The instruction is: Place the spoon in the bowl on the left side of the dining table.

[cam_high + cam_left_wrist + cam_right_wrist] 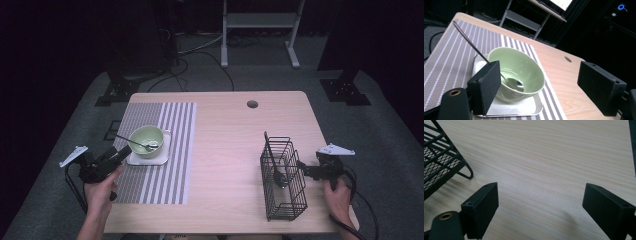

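Two wide-open hand-held grippers, left point(122, 151) beside the spoon-holding green bowl point(146, 140), right point(301, 167) beside the wire basket point(283, 182).

I find no legible text, label, brand or number anywhere on my bench point(225, 145), nor on the green bowl point(516, 72), the striped placemat point(172, 150) or the black wire basket point(283, 182). In my left hand-held gripper view, a lit screen point(560, 3) stands beyond the far edge of the bench, but whatever is on it is too small and blurred to read. A small blue ring light point(621, 6) glows at the upper right of that view; it carries no characters I can make out.
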`<state>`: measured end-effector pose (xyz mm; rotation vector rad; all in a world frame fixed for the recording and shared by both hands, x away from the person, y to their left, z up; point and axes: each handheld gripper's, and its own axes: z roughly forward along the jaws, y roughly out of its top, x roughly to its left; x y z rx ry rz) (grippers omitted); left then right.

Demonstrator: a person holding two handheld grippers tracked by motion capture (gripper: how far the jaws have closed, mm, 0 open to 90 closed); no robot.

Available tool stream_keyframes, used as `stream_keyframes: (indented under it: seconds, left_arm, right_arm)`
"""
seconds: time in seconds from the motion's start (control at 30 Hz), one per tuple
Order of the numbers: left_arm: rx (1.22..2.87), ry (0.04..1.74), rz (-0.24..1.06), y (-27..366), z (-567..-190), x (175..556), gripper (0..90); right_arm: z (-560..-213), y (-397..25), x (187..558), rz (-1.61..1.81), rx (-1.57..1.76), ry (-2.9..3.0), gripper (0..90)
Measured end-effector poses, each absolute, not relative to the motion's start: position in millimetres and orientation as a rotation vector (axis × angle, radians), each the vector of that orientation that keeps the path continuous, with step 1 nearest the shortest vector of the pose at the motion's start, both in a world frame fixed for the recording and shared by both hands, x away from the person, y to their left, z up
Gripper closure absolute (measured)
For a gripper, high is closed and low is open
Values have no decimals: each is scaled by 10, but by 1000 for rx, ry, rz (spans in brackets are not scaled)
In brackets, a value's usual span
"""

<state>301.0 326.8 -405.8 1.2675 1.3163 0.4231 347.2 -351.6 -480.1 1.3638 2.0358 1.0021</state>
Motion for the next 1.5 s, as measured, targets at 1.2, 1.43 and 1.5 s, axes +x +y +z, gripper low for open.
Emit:
stream_keyframes:
  seconds: [1.2, 1.43, 1.5]
  left_arm:
    - [1359, 1260, 375, 2876, -4093, 2996, 104]
    - [1380, 1247, 361, 2783, -4122, 2981, 103]
    - [1382, 1244, 361, 2756, -4125, 2977, 103]
  right_arm:
    - [-4798, -3516, 3468, 1011, 1360, 2038, 124]
    - [-4797, -3516, 3466, 1014, 1357, 2038, 124]
    - [-4798, -3514, 3468, 1012, 1356, 2040, 124]
